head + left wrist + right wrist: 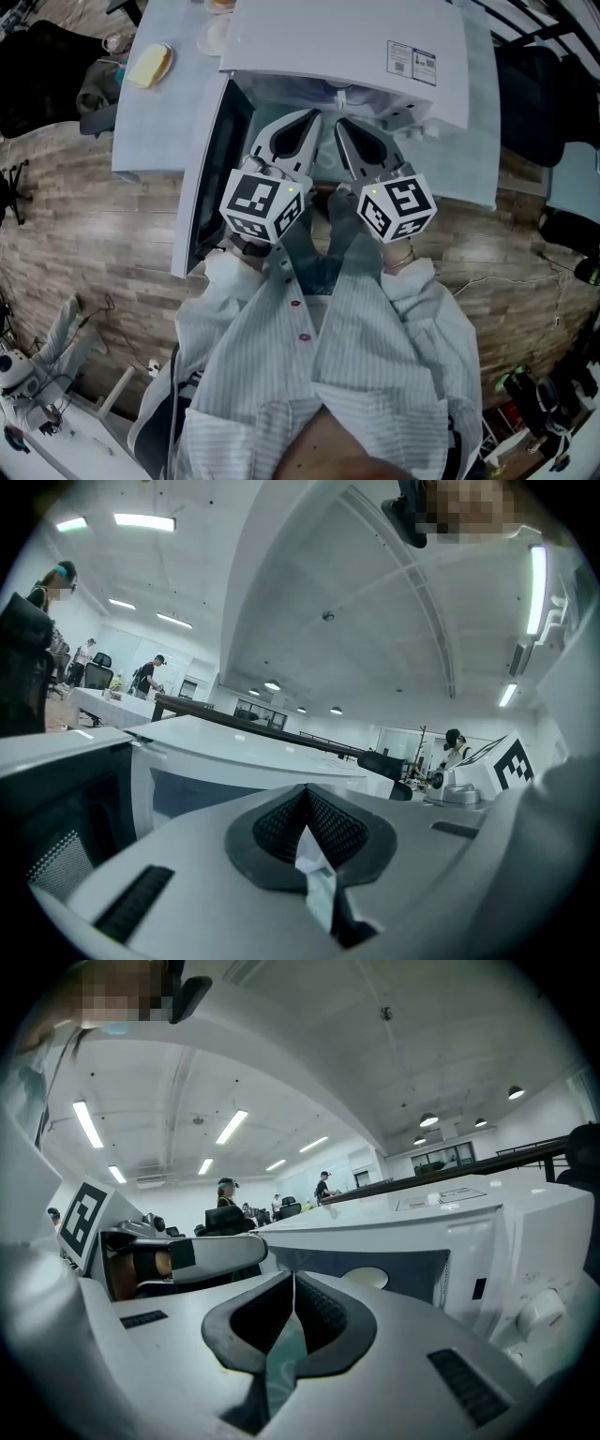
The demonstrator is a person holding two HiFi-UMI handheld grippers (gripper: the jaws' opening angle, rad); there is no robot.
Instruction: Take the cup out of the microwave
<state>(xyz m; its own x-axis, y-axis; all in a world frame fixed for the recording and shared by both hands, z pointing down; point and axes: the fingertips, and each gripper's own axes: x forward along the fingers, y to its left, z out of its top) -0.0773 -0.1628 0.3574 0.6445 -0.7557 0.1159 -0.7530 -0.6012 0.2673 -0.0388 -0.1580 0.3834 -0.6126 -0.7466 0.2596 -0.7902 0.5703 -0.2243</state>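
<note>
A white microwave (352, 42) stands on a pale table, its door (211, 159) swung open to the left. Both grippers point side by side at the open cavity, just in front of it. My left gripper (316, 116) has its jaws together with nothing between them, and its pads (281, 822) meet at the tip. My right gripper (340, 123) is likewise shut and empty (293, 1279). In the right gripper view a pale round shape (366, 1277) shows inside the dark cavity; I cannot tell whether it is the cup.
The microwave's knob (539, 1312) is at the right of its front. A yellow item (148, 66) and a plate (217, 36) lie on the table (159, 131) left of the microwave. Wooden floor surrounds the table. Several people stand far off in the room.
</note>
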